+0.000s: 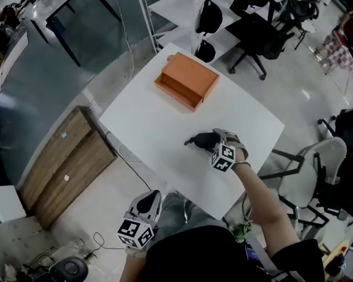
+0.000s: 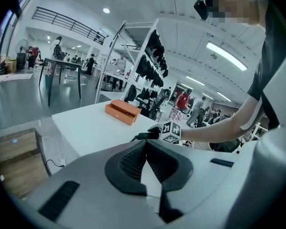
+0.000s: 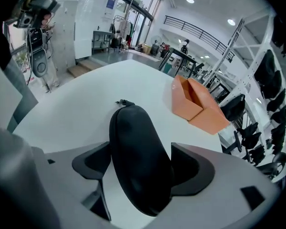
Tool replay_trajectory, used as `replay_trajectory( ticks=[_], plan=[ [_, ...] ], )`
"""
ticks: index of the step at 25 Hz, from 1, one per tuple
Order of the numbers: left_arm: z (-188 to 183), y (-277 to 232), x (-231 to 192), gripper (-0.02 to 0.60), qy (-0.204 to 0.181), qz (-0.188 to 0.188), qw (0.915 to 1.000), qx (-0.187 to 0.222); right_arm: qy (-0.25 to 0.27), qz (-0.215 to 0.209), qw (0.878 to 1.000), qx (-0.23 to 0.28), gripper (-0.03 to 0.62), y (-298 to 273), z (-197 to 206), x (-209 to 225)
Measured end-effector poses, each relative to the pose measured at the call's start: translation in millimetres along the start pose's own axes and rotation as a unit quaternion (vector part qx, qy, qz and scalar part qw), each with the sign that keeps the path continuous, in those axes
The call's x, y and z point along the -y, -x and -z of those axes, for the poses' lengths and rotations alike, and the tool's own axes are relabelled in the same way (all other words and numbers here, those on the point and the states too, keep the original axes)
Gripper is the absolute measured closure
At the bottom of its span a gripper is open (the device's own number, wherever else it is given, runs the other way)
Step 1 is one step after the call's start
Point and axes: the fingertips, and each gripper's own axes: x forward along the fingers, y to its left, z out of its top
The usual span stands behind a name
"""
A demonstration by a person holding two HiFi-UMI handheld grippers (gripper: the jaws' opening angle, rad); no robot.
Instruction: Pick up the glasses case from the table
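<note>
The black oval glasses case lies on the white table, near its right side. In the right gripper view the case fills the space between the two jaws. My right gripper points steeply down over the case, open, one jaw on each side of it. Whether the pads touch its sides I cannot tell. My left gripper hangs off the table's near edge, shut with nothing in it. From the left gripper view the case shows small beside the right gripper's marker cube.
An open orange box stands at the table's far end. On the floor to the left sits a wooden cabinet. A black office chair and a white chair stand to the right.
</note>
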Motion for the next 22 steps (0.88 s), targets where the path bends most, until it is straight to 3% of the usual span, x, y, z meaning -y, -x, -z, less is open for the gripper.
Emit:
replay_trajectory(
  ticks=[2, 5, 7, 11, 15, 22],
  plan=[
    [1, 4, -3, 0.563, 0.002, 0.0, 1.0, 0.003, 0.0, 0.008, 1.0, -0.003, 0.196, 1, -2, 1],
    [1, 11, -8, 0.563, 0.001, 0.002, 1.0, 0.005, -0.025, 0.013, 1.0, 0.004, 0.292, 10, -11, -5],
    [-2, 13, -11, 0.563, -0.005, 0.007, 0.9999, 0.008, -0.06, 0.018, 0.998, 0.016, 0.333, 18, -17, -4],
    [-16, 12, -11, 0.563, -0.021, 0.026, 0.9992, 0.021, -0.147, 0.031, 0.987, 0.049, 0.338, 48, -26, 1],
    [-31, 10, -7, 0.563, -0.04, 0.049, 0.9976, 0.029, -0.222, 0.053, 0.969, 0.099, 0.339, 94, -36, -1],
    [-56, -12, 19, 0.563, -0.073, 0.107, 0.991, 0.033, -0.329, 0.082, 0.921, 0.19, 0.341, 181, -49, -15]
  ],
)
